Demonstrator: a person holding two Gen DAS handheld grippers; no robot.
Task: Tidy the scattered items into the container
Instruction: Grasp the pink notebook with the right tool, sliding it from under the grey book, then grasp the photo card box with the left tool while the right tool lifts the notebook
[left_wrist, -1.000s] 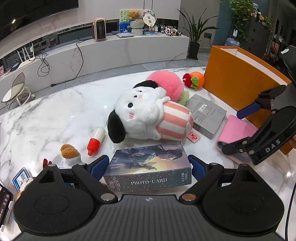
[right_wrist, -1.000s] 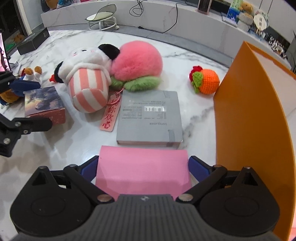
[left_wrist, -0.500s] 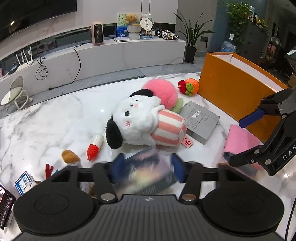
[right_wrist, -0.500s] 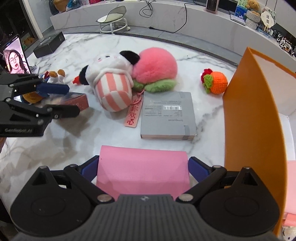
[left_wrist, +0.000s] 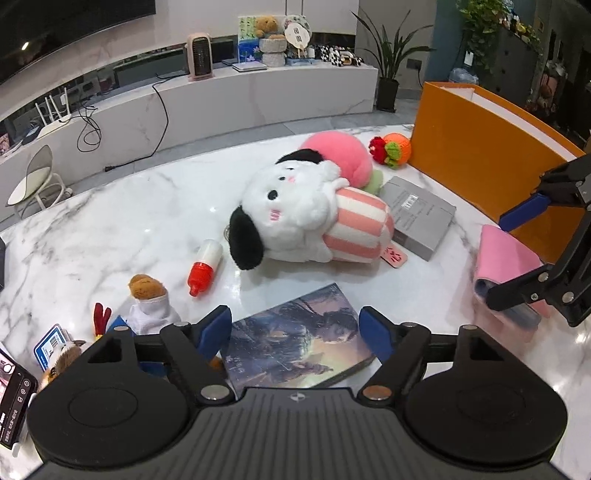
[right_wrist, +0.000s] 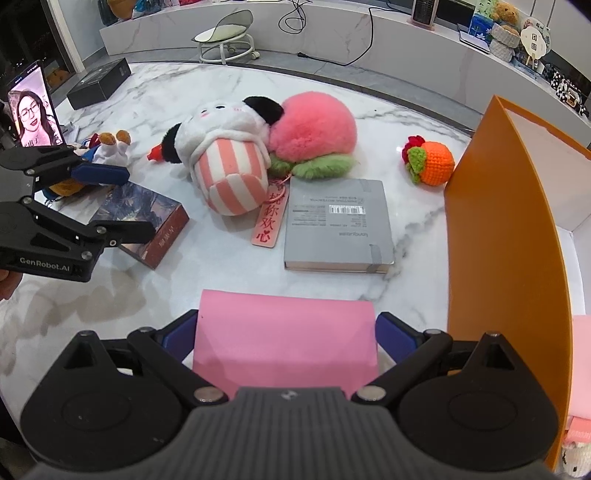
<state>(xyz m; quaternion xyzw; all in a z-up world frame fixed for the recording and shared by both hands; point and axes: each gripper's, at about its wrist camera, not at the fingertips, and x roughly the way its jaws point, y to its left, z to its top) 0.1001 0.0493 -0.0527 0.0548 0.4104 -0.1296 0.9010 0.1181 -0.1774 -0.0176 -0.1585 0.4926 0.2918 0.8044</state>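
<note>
My left gripper (left_wrist: 295, 328) is shut on the dark photo-card box (left_wrist: 295, 343), which shows its picture face and tilts just above the marble table (left_wrist: 110, 221). The right wrist view shows the same box (right_wrist: 147, 214) between the left gripper's fingers (right_wrist: 110, 203). My right gripper (right_wrist: 284, 332) is shut on a flat pink pouch (right_wrist: 284, 339), held above the table beside the orange container (right_wrist: 509, 221). The left wrist view has the right gripper (left_wrist: 517, 254) with the pouch (left_wrist: 506, 258) in front of the container (left_wrist: 480, 158).
Between the grippers lie a white plush dog (right_wrist: 225, 155), a pink peach plush (right_wrist: 314, 129), a grey notebook (right_wrist: 336, 225) and a crocheted orange (right_wrist: 432, 162). A red-capped bottle (left_wrist: 205, 266) and small toys (left_wrist: 147, 295) sit left. A phone (right_wrist: 33, 110) stands far left.
My left gripper's fingers have come in against the photo-card box, which now lies tilted with its picture face up. My right gripper has risen and drawn back with the pink pouch.
</note>
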